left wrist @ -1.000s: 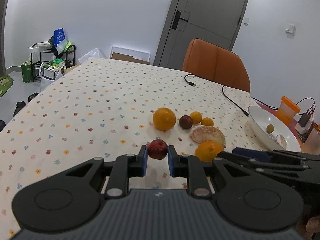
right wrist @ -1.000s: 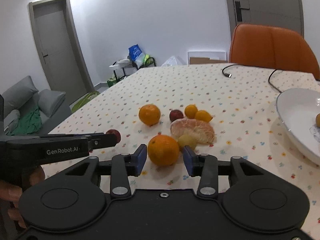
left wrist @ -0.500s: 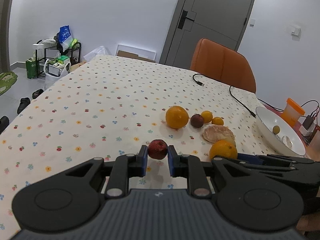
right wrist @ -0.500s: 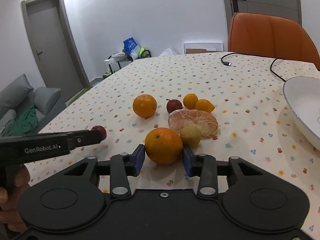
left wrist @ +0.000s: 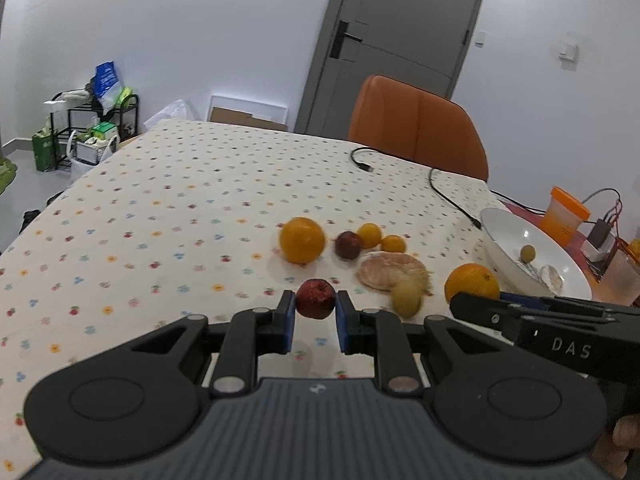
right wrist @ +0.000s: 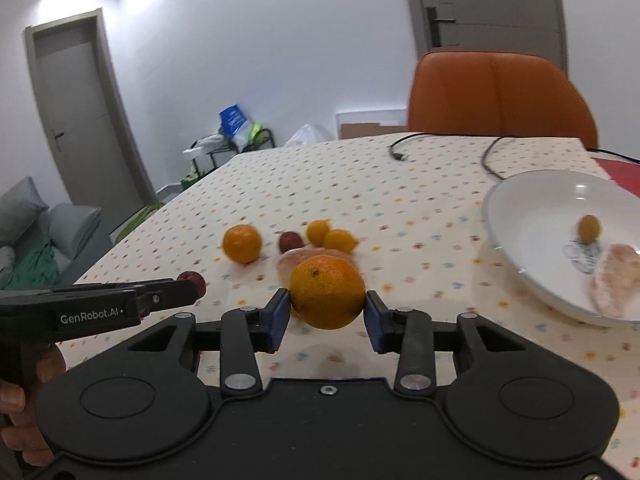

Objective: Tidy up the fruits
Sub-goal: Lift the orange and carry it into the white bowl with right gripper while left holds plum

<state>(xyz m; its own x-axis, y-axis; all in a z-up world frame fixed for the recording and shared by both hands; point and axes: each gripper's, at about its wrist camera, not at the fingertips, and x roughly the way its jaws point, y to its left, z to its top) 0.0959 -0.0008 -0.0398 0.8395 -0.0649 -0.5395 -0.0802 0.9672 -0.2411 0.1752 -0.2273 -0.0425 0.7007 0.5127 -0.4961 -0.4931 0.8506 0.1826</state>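
**Inspector:** Fruits lie on the table (left wrist: 160,200), which carries a dotted cloth, and in both claws. Left gripper (left wrist: 316,312)?

**Assistant:** Clenched on a small red fruit (left wrist: 315,298), its blue pads (left wrist: 287,316) pressing either side. The fruit looks clear of the cloth.

**Inspector:** Right gripper (right wrist: 327,312)?

**Assistant:** Grasping a large orange (right wrist: 327,297) between its pads. In the left view this orange (left wrist: 472,282) sits at the tip of the right tool, near the bowl (left wrist: 504,240).

**Inspector:** Loose fruit on the cloth?

**Assistant:** A second orange (left wrist: 302,240) to the left. Just right of it a dark plum (left wrist: 349,245), then two small yellow citrus (left wrist: 369,235), (left wrist: 393,244) touching each other. In front of those, a peeled pomelo piece (left wrist: 390,271), with a small greenish fruit (left wrist: 406,300) against its near edge, blurred.

**Inspector:** Contents of the bowl?

**Assistant:** White bowl (right wrist: 520,216), at the right of the table. One small yellowish fruit (right wrist: 589,229) inside, and a pale peeled piece (right wrist: 612,280) near its front rim. A printed mark shows on the bowl floor.

**Inspector:** Surroundings?

**Assistant:** An orange chair (right wrist: 496,96) at the far edge; a black cable (left wrist: 440,188) on the cloth; an orange-lidded cup (left wrist: 566,214) beyond the bowl. A hand (right wrist: 24,392) holds the left tool's grip.
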